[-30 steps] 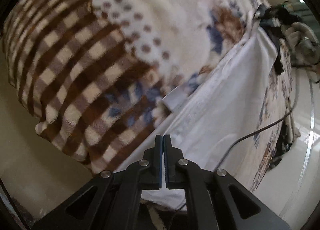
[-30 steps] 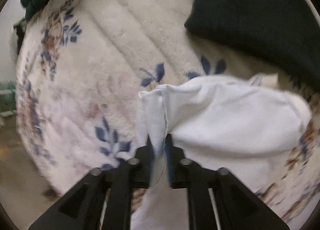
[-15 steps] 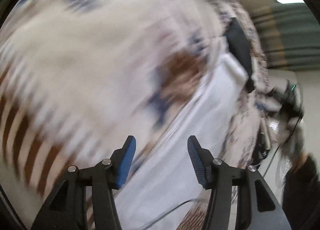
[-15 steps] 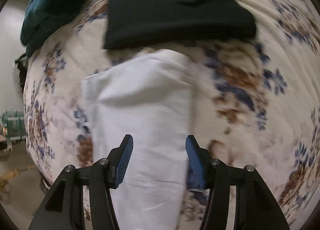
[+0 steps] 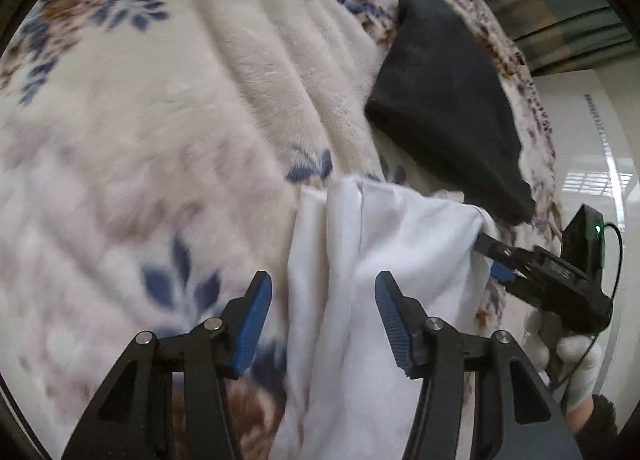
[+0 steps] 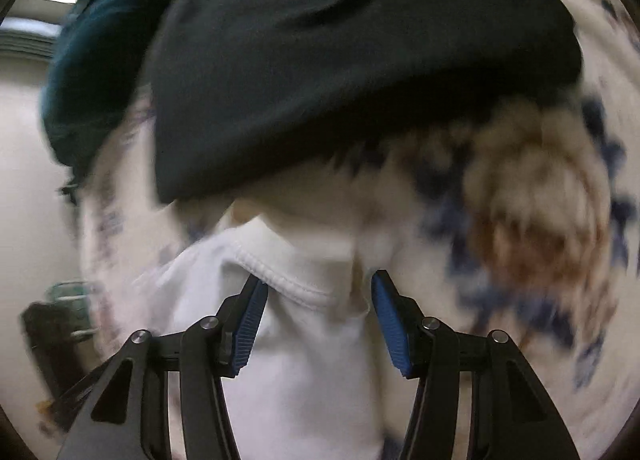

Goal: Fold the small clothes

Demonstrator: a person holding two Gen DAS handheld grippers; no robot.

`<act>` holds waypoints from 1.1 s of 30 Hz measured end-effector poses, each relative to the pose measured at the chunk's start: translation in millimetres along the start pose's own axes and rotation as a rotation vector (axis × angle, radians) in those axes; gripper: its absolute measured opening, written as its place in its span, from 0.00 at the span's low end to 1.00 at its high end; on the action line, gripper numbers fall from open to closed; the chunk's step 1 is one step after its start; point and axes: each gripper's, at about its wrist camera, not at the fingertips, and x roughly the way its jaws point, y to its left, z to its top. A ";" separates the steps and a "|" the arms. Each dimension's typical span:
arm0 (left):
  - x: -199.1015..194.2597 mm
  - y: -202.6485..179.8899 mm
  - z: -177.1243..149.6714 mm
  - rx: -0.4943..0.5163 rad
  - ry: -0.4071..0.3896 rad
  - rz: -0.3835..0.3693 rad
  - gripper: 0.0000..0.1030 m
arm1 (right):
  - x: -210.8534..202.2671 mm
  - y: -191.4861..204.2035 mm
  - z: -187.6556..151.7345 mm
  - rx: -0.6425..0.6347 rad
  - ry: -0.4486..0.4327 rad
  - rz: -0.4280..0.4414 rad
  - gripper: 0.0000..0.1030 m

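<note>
While both of your grippers stand spread with nothing pinched, the white garment [image 5: 360, 260] lies loose on the floral blanket [image 5: 200, 99], running under and ahead of your left gripper [image 5: 324, 296]. Its blue pads [image 5: 256, 316] straddle a ridge of cloth without pressing it, so the piece rests by its own weight. Off to that gripper's right, your right gripper [image 5: 496, 260] sits at the garment's far edge, held in your gloved hand [image 5: 576, 364].

From the right wrist, a stitched hem [image 6: 288, 284] lies between the open pads of the right gripper [image 6: 318, 300], just ahead of the fingertips and apparently not touched; motion blur leaves this uncertain. Just beyond it sits a black garment [image 6: 340, 59], probably an already folded piece, with a teal cloth [image 6: 92, 67] farther off to the left.

Judging by this layout, you are placed at opposite edges to take new holds for the next fold. Watch the bunched ridge: grabbing it could trap extra layers.
</note>
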 end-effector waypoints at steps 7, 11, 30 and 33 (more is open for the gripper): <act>20.5 17.2 22.2 -0.035 0.006 -0.045 0.49 | -11.7 -18.9 15.2 0.072 -0.001 0.099 0.52; 16.5 21.3 23.6 -0.013 0.018 -0.109 0.49 | -14.5 -42.5 -2.6 0.151 0.062 0.224 0.57; 26.8 40.6 30.5 -0.048 0.083 -0.319 0.16 | 33.5 -28.3 6.2 0.190 0.131 0.312 0.43; 32.4 38.8 34.1 -0.053 0.105 -0.355 0.19 | 42.4 -32.1 7.1 0.215 0.166 0.399 0.59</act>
